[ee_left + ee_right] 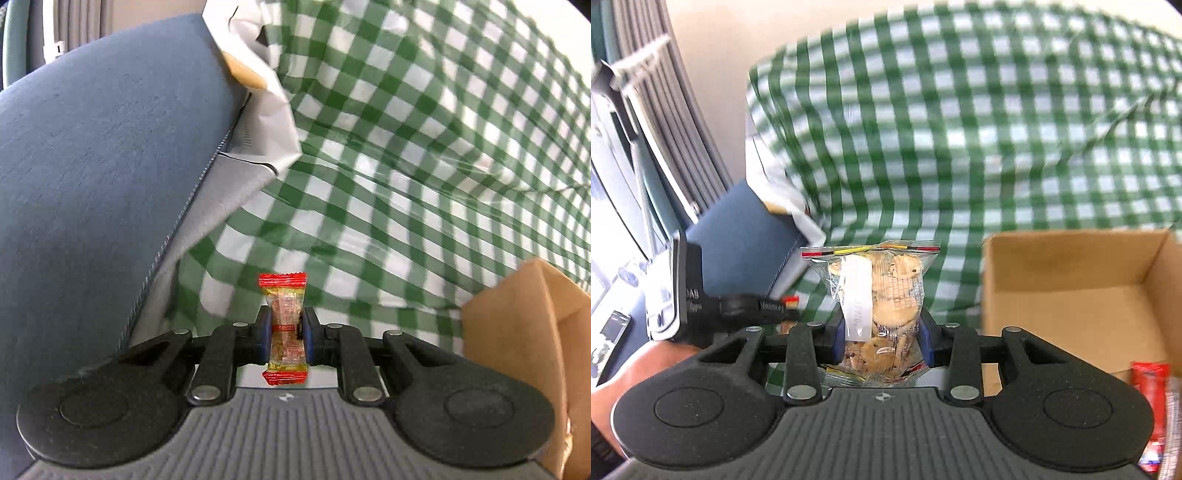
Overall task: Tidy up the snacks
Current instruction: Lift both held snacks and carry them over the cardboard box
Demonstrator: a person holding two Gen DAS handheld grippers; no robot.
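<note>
My left gripper (285,326) is shut on a small candy (284,295) in a red and gold wrapper, held upright above the green checked cloth (424,155). My right gripper (881,334) is shut on a clear zip bag of cookies (882,291) with a white label, held upright. An open cardboard box (1071,295) stands to the right of the right gripper; its corner also shows in the left wrist view (517,325). A red snack packet (1152,402) lies in the box at the lower right. The left gripper (768,306) with its candy shows in the right wrist view.
A blue-grey cushion (92,166) lies left of the cloth. A white package (258,74) with a biscuit picture rests at the cushion's edge. Grey vertical slats (665,110) and a white appliance stand at the far left in the right wrist view.
</note>
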